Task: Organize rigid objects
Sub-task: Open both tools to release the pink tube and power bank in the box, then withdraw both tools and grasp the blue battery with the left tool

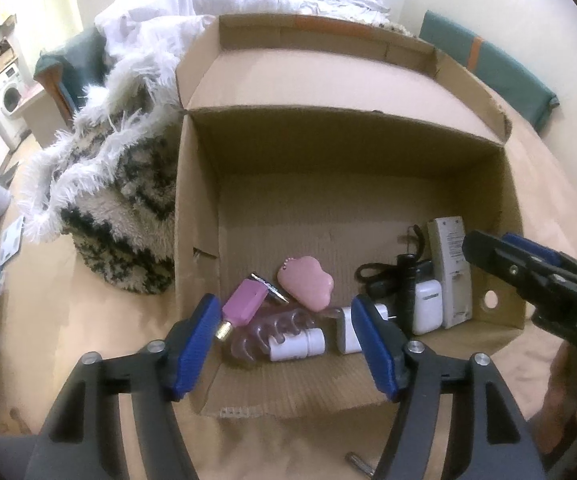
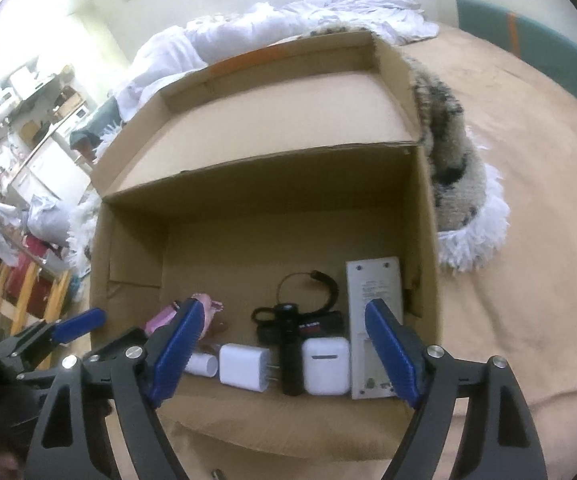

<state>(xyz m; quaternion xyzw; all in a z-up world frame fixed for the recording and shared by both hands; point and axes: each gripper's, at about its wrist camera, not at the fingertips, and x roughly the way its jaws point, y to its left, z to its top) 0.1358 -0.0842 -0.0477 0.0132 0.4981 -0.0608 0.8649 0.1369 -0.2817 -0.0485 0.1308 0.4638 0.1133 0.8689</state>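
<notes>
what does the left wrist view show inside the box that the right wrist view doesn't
Only the left wrist view shows the pink cloud-shaped piece whole, the pink bottle with its gold tip, and the clear pink toe separator. Only the right wrist view shows the white charger with its prongs unobstructed and the whole looped black strap. Both show the cardboard box, the black flashlight, the white earbud case, the grey remote, and both grippers, left gripper and right gripper, open and empty.

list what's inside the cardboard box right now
Along the near edge of the cardboard box: pink clip, pink cloud-shaped piece, white bottle, white charger, black flashlight, white earbud case, grey remote. The blue pads hide parts of the row.
</notes>
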